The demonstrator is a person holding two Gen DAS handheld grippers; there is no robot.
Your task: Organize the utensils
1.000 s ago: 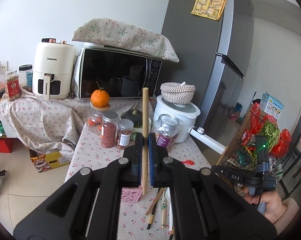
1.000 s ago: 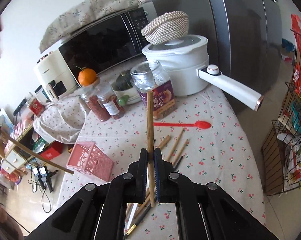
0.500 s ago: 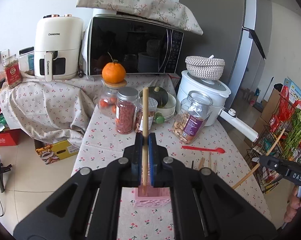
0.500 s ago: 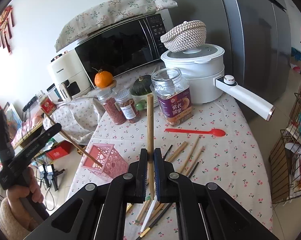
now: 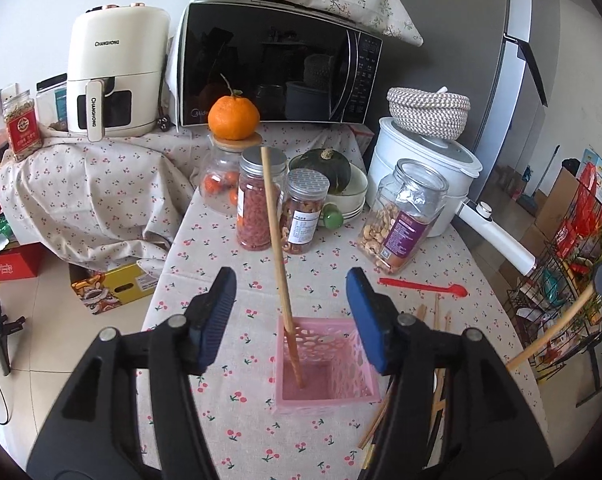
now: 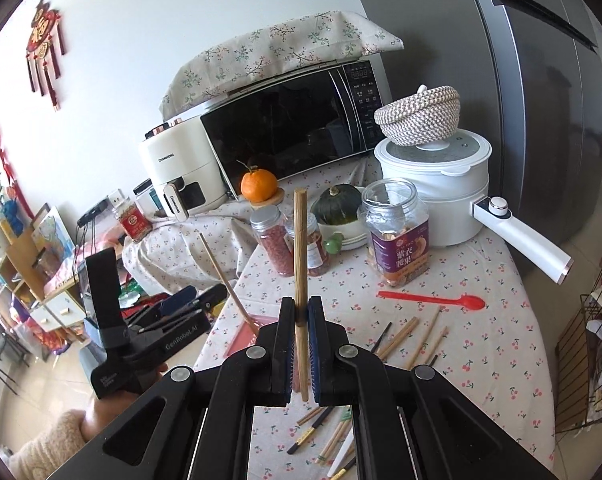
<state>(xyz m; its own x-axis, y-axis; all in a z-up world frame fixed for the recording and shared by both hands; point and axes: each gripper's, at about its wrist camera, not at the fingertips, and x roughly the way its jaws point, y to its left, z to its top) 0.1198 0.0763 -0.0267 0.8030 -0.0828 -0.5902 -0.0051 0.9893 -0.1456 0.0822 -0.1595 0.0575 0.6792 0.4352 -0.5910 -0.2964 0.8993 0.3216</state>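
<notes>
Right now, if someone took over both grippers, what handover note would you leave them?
Left gripper: open, jaws just opened; nothing pressed between them. Its chopstick now stands leaning in the pink basket.
Right gripper: shut on an upright chopstick, raised above the table, not yet at the basket.
Done: one chopstick in the basket.
Left: drop the right one in, then gather the loose chopsticks and the red spoon lying on the cloth to the basket's right. More chopsticks lie near the front edge.
</notes>
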